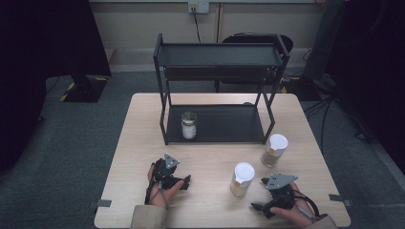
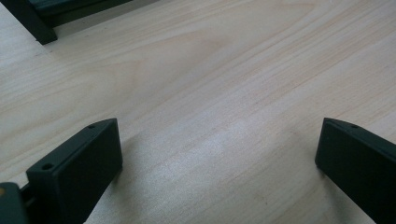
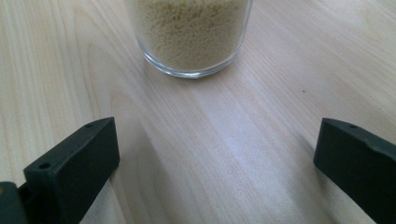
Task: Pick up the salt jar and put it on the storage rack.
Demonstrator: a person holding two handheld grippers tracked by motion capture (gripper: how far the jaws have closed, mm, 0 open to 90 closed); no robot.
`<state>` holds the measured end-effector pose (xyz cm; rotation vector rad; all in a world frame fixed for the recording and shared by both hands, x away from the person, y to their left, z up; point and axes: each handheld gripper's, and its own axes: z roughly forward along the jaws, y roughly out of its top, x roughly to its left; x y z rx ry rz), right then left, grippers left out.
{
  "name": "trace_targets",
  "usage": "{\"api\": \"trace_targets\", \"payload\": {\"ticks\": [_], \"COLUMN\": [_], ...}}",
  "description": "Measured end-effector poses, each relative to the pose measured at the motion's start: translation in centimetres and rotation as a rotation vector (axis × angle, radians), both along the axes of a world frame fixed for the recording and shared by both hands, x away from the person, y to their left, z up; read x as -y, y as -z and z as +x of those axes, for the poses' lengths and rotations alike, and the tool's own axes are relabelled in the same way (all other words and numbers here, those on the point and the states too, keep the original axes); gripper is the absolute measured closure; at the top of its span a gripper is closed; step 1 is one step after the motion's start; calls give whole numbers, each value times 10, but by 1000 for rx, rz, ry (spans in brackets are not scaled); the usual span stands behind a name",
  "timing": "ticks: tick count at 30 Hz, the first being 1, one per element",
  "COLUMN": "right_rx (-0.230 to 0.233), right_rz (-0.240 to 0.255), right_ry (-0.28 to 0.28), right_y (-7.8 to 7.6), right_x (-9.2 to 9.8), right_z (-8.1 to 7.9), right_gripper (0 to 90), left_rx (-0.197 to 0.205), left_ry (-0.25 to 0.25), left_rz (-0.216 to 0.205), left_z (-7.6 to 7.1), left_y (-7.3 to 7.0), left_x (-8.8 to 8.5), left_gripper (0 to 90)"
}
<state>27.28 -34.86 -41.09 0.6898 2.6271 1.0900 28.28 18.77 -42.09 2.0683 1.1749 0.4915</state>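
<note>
Glass jar [image 1: 242, 179] with pale grains and a white lid stands upright near the front edge of the wooden table [image 1: 210, 210], just beside my right gripper [image 1: 263, 194], ahead of its spread, empty jaws. My left gripper [image 1: 179, 183], also spread and empty, is farther away, so I judge the right one should take it.

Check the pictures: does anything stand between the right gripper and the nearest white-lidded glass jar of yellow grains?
Nothing visible does. Bare wooden table lies between the open right gripper and the white-lidded glass jar of yellow grains.
</note>
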Motion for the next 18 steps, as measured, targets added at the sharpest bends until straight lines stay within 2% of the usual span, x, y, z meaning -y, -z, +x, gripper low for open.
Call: {"api": "trace_targets", "payload": {"ticks": [18], "right_rx": [0], "right_rz": [0], "right_ry": [0], "right_y": [0], "right_x": [0], "right_z": [0], "right_gripper": [0], "left_rx": [0], "left_ry": [-27], "left_rz": [0], "left_z": [-1], "left_y": [0], "left_x": [5], "left_gripper": [0]}}
